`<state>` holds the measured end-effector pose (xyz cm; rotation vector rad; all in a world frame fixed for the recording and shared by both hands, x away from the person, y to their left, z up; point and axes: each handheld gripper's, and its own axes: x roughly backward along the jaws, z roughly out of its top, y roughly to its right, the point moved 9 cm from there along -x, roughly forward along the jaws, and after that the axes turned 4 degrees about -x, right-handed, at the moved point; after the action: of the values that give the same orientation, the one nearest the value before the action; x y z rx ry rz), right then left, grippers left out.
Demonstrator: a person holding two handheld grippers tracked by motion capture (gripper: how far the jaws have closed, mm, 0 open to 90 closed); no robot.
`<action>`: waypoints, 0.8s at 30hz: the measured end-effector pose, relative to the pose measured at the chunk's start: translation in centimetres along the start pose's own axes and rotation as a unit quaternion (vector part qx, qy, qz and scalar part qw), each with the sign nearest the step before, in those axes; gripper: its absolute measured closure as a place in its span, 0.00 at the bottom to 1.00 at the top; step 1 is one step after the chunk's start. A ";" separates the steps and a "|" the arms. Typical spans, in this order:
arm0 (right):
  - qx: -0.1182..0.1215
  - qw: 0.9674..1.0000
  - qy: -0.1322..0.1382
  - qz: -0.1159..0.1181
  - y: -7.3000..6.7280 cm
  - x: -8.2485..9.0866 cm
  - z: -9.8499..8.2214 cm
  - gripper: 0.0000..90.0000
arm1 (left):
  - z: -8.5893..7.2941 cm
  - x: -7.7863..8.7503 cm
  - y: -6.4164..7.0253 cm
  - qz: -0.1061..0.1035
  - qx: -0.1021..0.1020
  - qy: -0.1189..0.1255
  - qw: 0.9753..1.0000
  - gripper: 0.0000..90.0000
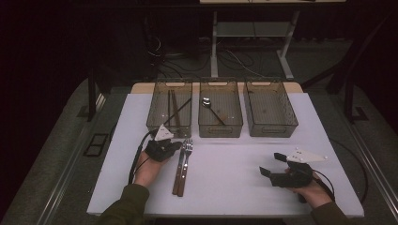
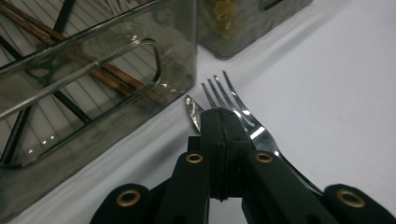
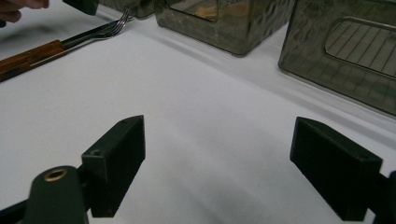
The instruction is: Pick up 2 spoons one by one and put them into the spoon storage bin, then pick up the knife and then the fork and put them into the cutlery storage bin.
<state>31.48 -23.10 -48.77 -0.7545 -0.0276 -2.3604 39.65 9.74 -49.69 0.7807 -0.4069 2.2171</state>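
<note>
The fork (image 1: 187,149) lies on the white table (image 1: 234,187), just in front of the left bin (image 1: 170,108), tines toward the bins and its brown handle toward the person. A knife (image 1: 180,161) with the same kind of brown handle lies touching it on the left side, so two pieces of cutlery lie on the table. The left gripper (image 1: 174,146) sits at their metal ends; in the left gripper view its jaws are pressed together with no gap, the four tines (image 2: 223,93) of the fork showing just past them on one side and the knife tip (image 2: 192,110) on the other. Whether the pads pinch either piece cannot be told. The right gripper (image 1: 272,164) rests over the right part of the table, well apart from the cutlery, its jaws spread wide with nothing between them. Three smoky clear bins stand in a row at the far edge. The left bin holds several brown and black chopsticks (image 1: 174,110), too tangled to count. The middle bin (image 1: 220,108) holds one spoon (image 1: 210,108). The right bin (image 1: 270,108) shows only its ribbed floor.
</note>
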 end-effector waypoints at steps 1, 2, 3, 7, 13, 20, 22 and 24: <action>0.001 1.000 0.000 0.001 0.0 0.0 0.0 0.20 | 0.0 -0.3 -0.1 0.003 0.002 -0.004 1.000 1.00; 0.001 1.000 -0.001 0.001 0.0 0.0 0.0 0.20 | 0.0 -0.6 -0.3 0.006 0.003 -0.008 1.000 1.00; 0.001 1.000 -0.001 0.001 -0.1 0.0 0.0 0.20 | 0.0 -0.9 -0.4 0.007 0.006 -0.009 1.000 1.00; 0.002 1.000 -0.002 0.001 -0.1 -0.1 0.0 0.20 | -0.1 -1.8 -0.7 0.016 0.011 -0.020 1.000 1.00; 0.006 1.000 -0.002 0.000 -0.1 0.0 0.0 0.20 | -0.4 -2.2 -1.0 0.021 0.011 -0.034 0.999 1.00; 0.010 1.000 -0.004 0.001 -0.2 -0.1 -0.1 0.20 | -0.2 -2.5 -0.5 0.012 0.014 -0.029 0.999 1.00; 0.010 1.000 -0.006 0.000 -0.2 -0.1 -0.1 0.20 | 0.0 -2.7 -0.3 0.008 0.012 -0.027 1.000 1.00; 0.013 1.000 -0.006 -0.001 -0.2 -0.1 -0.1 0.20 | 0.1 -2.9 -0.1 0.003 0.008 -0.028 1.000 1.00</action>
<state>31.41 -22.86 -48.87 -0.7567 -0.0631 -2.3537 41.32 8.16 -51.43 0.8520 -0.4203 2.2108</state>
